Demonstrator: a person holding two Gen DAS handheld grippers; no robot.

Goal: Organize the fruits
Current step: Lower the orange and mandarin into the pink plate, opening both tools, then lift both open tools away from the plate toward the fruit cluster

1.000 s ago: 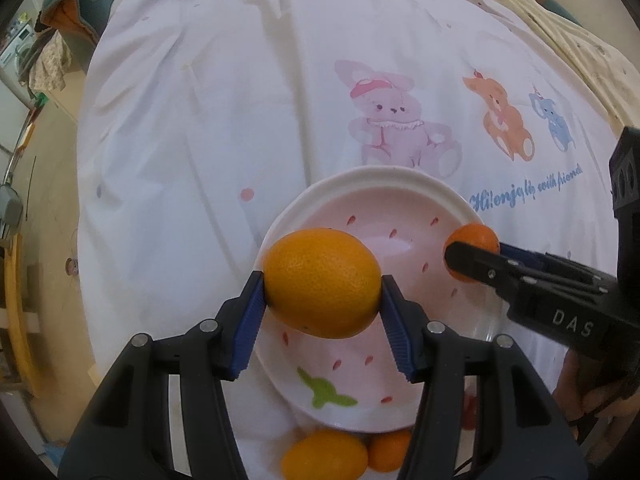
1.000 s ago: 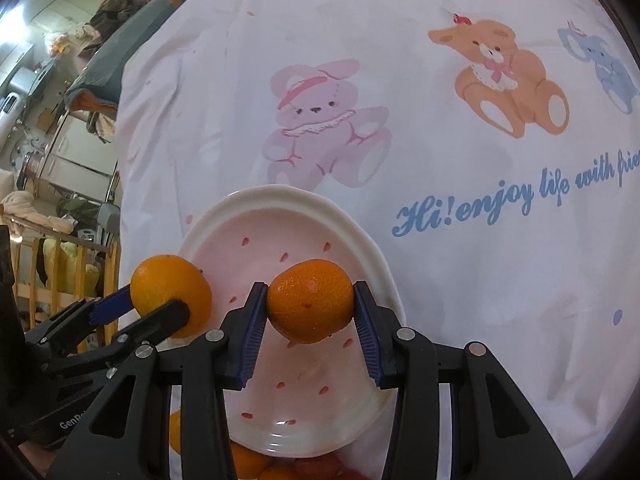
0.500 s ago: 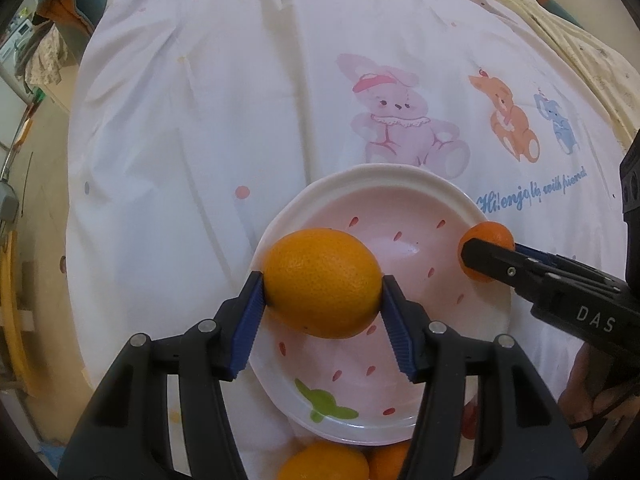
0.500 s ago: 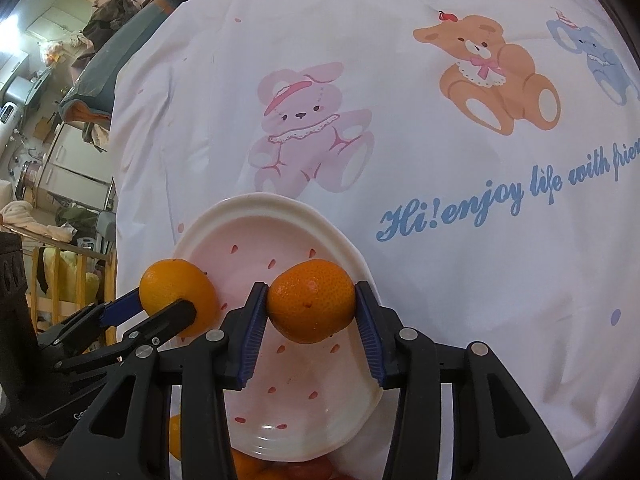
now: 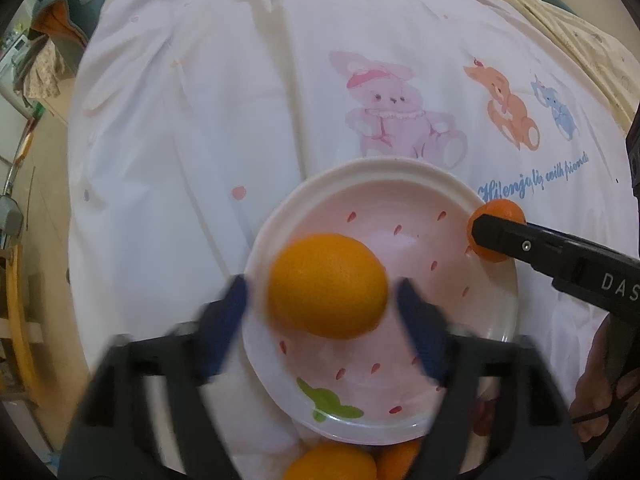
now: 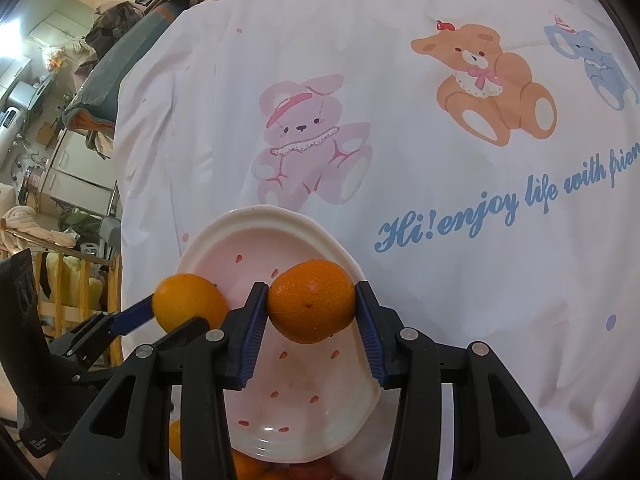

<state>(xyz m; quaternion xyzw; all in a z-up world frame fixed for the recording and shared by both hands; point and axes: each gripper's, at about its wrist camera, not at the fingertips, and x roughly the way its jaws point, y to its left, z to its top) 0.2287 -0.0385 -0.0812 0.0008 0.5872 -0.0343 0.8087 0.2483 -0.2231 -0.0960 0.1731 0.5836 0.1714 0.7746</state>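
Note:
A large orange (image 5: 327, 285) hangs over the pink strawberry-print plate (image 5: 404, 179) between the fingers of my left gripper (image 5: 322, 300). The blue pads (image 5: 236, 296) are blurred and stand apart from the orange with a gap on each side, so the gripper is open. My right gripper (image 6: 311, 309) is shut on a smaller orange (image 6: 311, 302) above the plate's right rim (image 6: 256, 216). That gripper and orange also show in the left wrist view (image 5: 498, 216). The large orange also shows in the right wrist view (image 6: 188, 300).
The plate lies on a white cloth (image 5: 200, 120) printed with cartoon animals and blue lettering. More oranges (image 5: 332, 464) lie just in front of the plate's near rim, partly hidden. Furniture and clutter (image 6: 48, 120) lie beyond the cloth's left edge.
My left gripper's fingers have sprung apart from the large orange, which now sits free between them. Both grippers have moved slightly farther over the plate. The right gripper still holds its orange.

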